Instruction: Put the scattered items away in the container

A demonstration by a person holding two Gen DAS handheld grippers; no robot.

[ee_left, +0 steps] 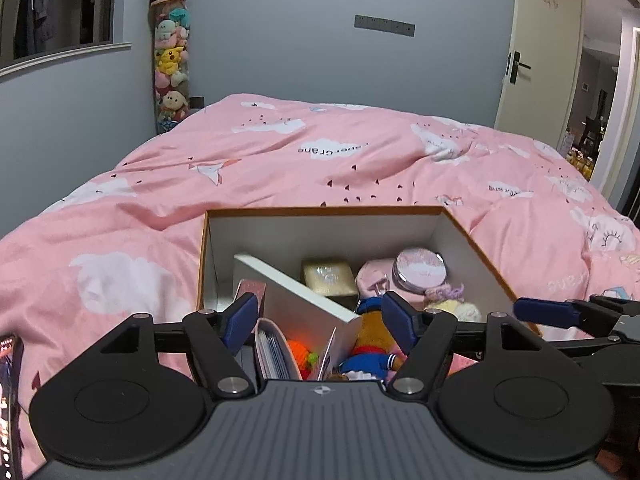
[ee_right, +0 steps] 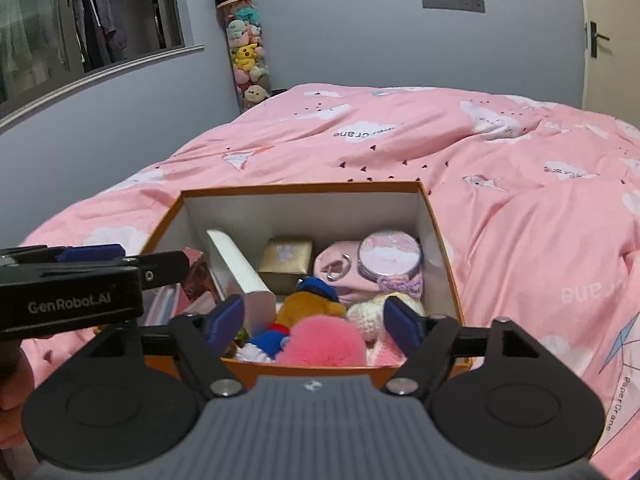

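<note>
Bed (ee_left: 280, 168) covered by rumpled pink cloud-print duvet (ee_right: 520, 184), with open orange-rimmed cardboard box (ee_right: 304, 189) resting directly on it near the front edge.

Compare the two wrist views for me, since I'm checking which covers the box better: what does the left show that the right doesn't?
Only the left wrist view shows the open doorway and an orange knitted item low in the box. Only the right wrist view shows the pink pompom and the window. Both show the orange-rimmed box, round pink tin, gold box, pink duvet, and open left gripper and right gripper.
</note>
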